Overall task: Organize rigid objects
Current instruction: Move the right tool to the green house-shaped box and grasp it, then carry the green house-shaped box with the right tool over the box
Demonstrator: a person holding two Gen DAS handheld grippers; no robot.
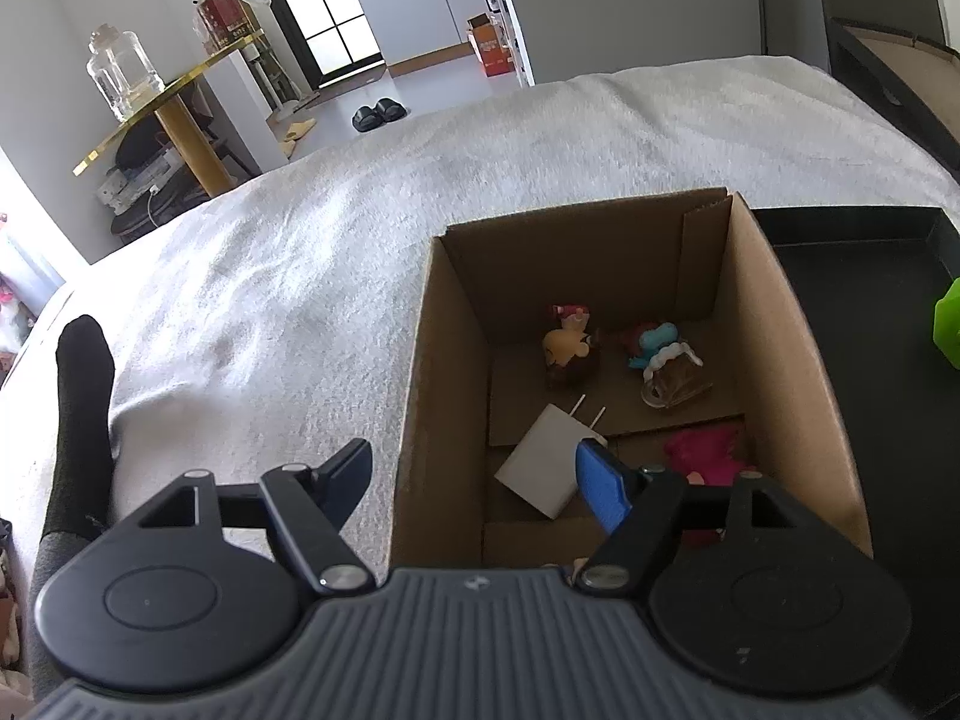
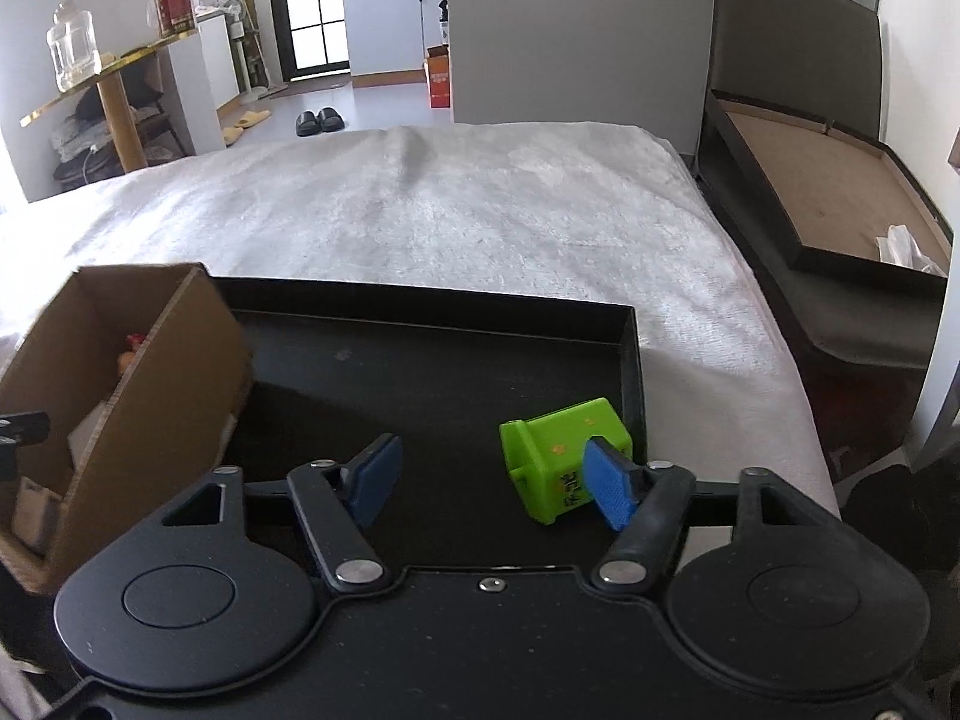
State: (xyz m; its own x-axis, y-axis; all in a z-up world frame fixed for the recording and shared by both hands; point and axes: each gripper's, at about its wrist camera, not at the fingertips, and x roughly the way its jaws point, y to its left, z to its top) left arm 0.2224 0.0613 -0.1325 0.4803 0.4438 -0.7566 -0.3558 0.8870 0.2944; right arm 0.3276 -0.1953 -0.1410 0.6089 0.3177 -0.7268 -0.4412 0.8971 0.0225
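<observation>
An open cardboard box (image 1: 444, 360) stands on the bed and holds a white plug charger (image 1: 543, 468), a small yellow and brown figurine (image 1: 570, 348), a blue and red toy (image 1: 651, 342), a clear piece (image 1: 672, 381) and a pink toy (image 1: 708, 450). My left gripper (image 1: 474, 456) is open and straddles the box's left wall, with one finger outside and one above the charger, gripping nothing. Right of the box (image 2: 168, 372) lies a black tray (image 2: 420, 372) with a green block (image 2: 558, 450) tipped on its side. My right gripper (image 2: 492, 459) is open over the tray, its right finger just in front of the block.
A white blanket (image 2: 450, 222) covers the bed beyond the box and tray. A person's leg in a black sock (image 1: 84, 420) lies at the left. A dark bed frame (image 2: 810, 192) runs along the right. A gold shelf with a glass jar (image 1: 123, 75) stands at the far left.
</observation>
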